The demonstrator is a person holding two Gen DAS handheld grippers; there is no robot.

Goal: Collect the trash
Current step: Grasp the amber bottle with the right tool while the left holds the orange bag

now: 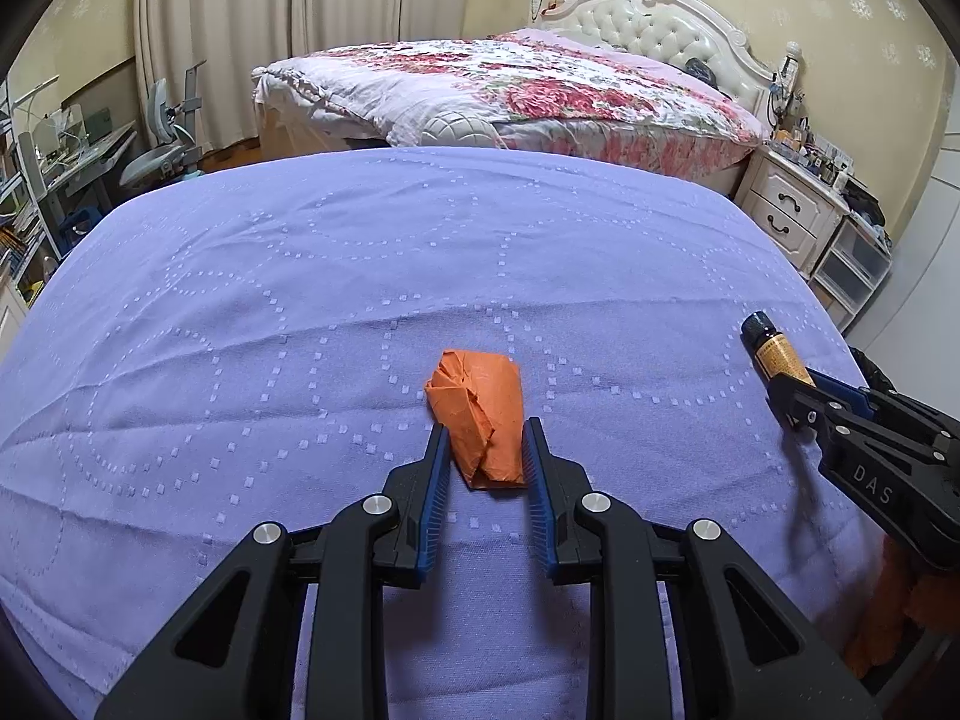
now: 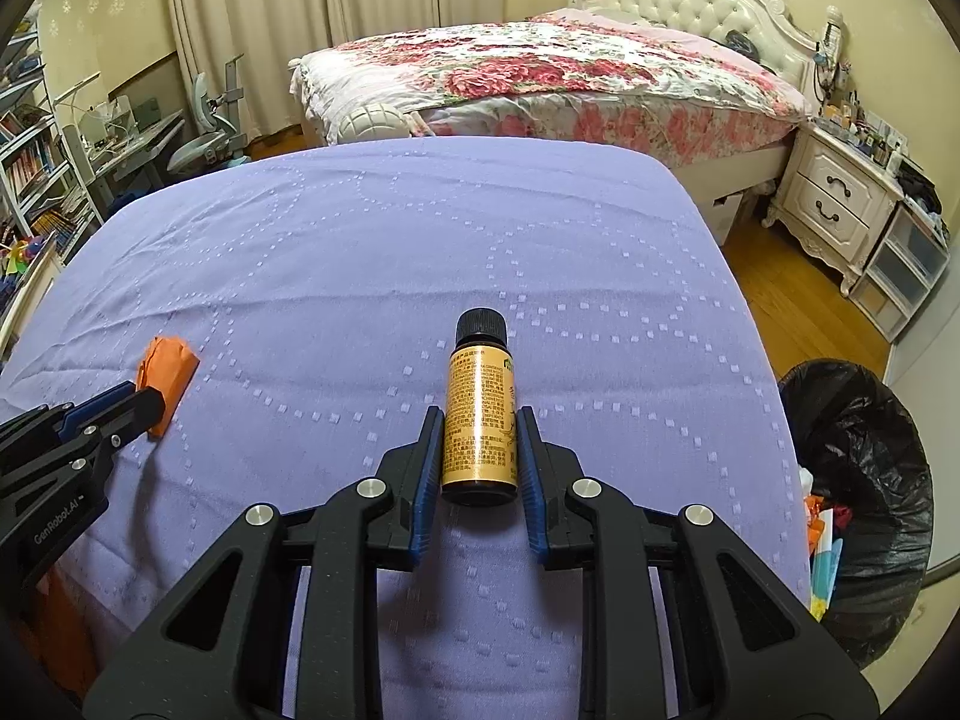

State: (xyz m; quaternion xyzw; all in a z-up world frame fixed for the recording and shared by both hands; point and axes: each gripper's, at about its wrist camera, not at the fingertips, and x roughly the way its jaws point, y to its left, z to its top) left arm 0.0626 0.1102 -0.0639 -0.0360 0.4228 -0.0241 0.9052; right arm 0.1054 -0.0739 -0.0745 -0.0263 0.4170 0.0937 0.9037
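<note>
Two pieces of trash lie on the purple-covered table [image 1: 300, 276]: one crumpled orange paper wad [image 1: 478, 420] and one small bottle [image 2: 480, 420] with a black cap and a gold label. There is one bin, lined with a black trash bag [image 2: 864, 480], and some colored scraps show inside it.

In the left wrist view, the left tongs [image 1: 485, 450] straddle the near half of the orange wad at 6 o'clock of the frame. The blue pads sit at its two sides, the right one against the paper, the left one at its edge; whether they press it I cannot tell. The wad rests on the cloth. At 3 o'clock in the same view the right tongs [image 1: 780, 387] come in from the side with the bottle lying between them, cap pointing away.

The right wrist view shows the right tongs clenched against both sides of the bottle's lower body, its base toward the camera. The bottle lies along the tongs, just above or on the cloth. At 9 o'clock the left tongs [image 2: 157, 402] reach the orange wad [image 2: 168, 372].

Only the right wrist view shows the bin, at 4 o'clock beside the table's edge, and the wooden floor [image 2: 792, 294]. Both views show one bed [image 1: 540, 90] with a floral quilt at 12 o'clock and one white nightstand [image 1: 792, 204] at 2 o'clock.
</note>
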